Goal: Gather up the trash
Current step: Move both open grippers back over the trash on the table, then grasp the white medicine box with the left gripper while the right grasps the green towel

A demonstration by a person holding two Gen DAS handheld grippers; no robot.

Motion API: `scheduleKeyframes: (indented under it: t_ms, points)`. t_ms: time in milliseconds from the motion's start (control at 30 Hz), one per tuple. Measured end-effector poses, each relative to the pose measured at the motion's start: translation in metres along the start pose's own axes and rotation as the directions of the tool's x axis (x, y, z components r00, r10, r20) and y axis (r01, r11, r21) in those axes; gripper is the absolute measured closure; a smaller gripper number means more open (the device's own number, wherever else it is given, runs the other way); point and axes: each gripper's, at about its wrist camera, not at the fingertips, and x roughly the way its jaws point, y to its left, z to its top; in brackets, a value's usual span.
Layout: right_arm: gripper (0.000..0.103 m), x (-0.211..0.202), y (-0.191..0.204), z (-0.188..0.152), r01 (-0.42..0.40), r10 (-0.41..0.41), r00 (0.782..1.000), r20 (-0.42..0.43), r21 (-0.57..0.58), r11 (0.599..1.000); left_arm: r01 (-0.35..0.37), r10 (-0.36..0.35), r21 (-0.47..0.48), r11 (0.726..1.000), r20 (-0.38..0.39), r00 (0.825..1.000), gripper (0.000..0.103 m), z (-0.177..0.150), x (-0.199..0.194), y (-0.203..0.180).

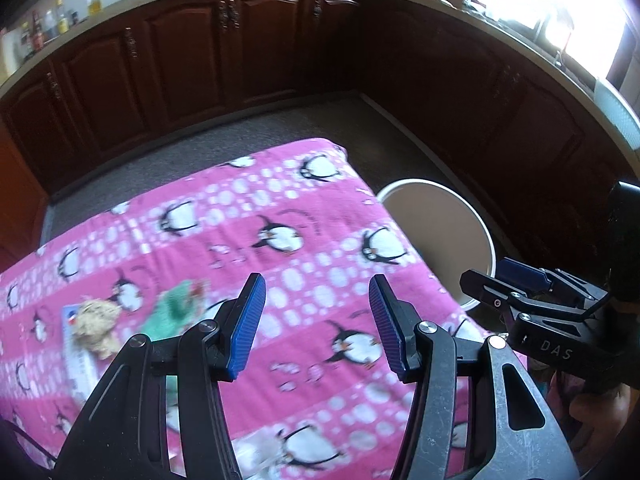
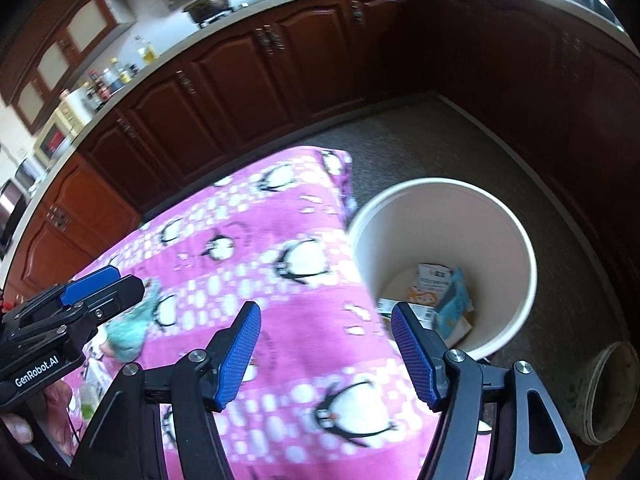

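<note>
Looks partway done: some wrappers [image 2: 438, 296] already sit in the white bin [image 2: 516, 236] off the table's right edge, tan wad [image 1: 96, 320] and green scrap [image 1: 174, 306] still near its left edge, left gripper [image 1: 318, 324] and right gripper [image 2: 326, 354] both spread, empty.

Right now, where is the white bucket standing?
The white bucket stands on the floor just beside the right edge of the table with the pink penguin cloth, in front of the dark cabinets.

Daylight blows out the window [image 1: 560, 12] at upper right, dark brown wooden cabinets [image 1: 192, 52] sit dim in shadow, the pink penguin-print cloth [image 1: 280, 240] is motion-smeared, heavy fisheye bending with black vignetting at both views' corners.
</note>
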Motion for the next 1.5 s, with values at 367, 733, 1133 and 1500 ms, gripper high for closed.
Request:
scheduleKeyframes:
  t_ms: [367, 733, 1133, 1500]
  points:
    - [0.034, -0.007, 0.067, -0.008, -0.070, 0.071, 0.997, 0.007, -0.091, 0.993, -0.076, 0.080, -0.077, 0.994, 0.047, 0.996, 0.051, -0.032, -0.052, 0.067]
    - [0.033, 0.007, 0.126, -0.022, -0.134, 0.127, 0.991, -0.052, -0.176, 0.975, -0.137, 0.146, -0.170, 0.976, 0.042, 0.988, 0.051, -0.067, -0.071, 0.130]
    - [0.031, 0.044, 0.178, -0.032, -0.202, 0.172, 0.973, -0.153, -0.209, 0.957, -0.136, 0.129, -0.293, 0.946, -0.043, 0.991, 0.050, -0.105, -0.063, 0.203]
    - [0.029, 0.106, 0.210, -0.034, -0.265, 0.213, 0.935, -0.284, -0.156, 0.952, -0.145, 0.098, -0.326, 0.934, -0.159, 0.983, 0.050, -0.111, -0.008, 0.237]
